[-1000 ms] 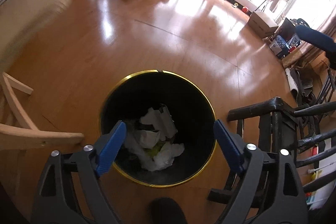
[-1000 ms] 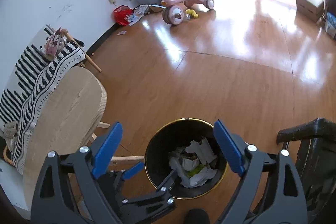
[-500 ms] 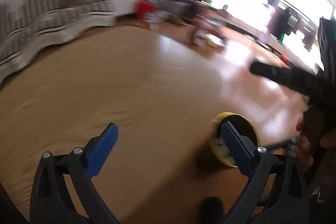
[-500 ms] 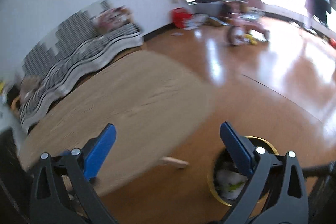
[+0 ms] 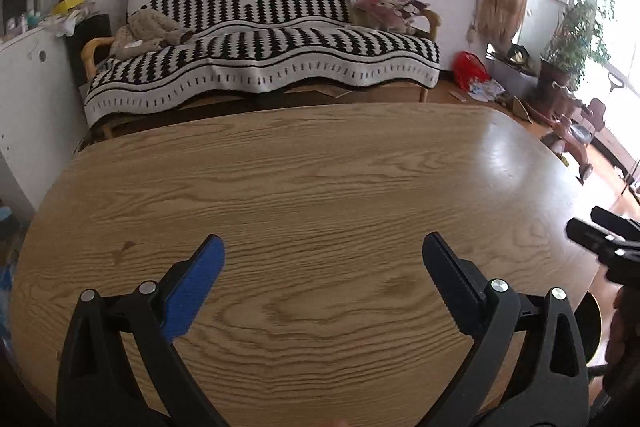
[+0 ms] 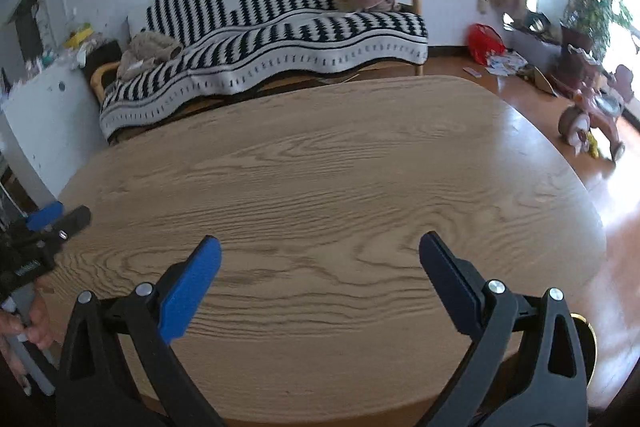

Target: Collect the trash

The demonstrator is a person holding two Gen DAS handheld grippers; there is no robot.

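Left hand-held gripper (image 5: 323, 254): fingers spread apart, holding nothing, above the wooden surface (image 5: 320, 187).
Right hand-held gripper (image 6: 320, 253): fingers spread apart, holding nothing, over the same surface.
Trash bin (image 6: 585, 331): gold rim showing at the surface's right edge, on the floor.
Sofa (image 5: 260, 59): behind the surface, under a striped blanket.

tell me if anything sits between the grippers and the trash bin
Yes, the wooden table does. Both the left gripper and right gripper hover open over its top, and the bin only peeks out past the table's right edge, lower down. No trash shows on the table.
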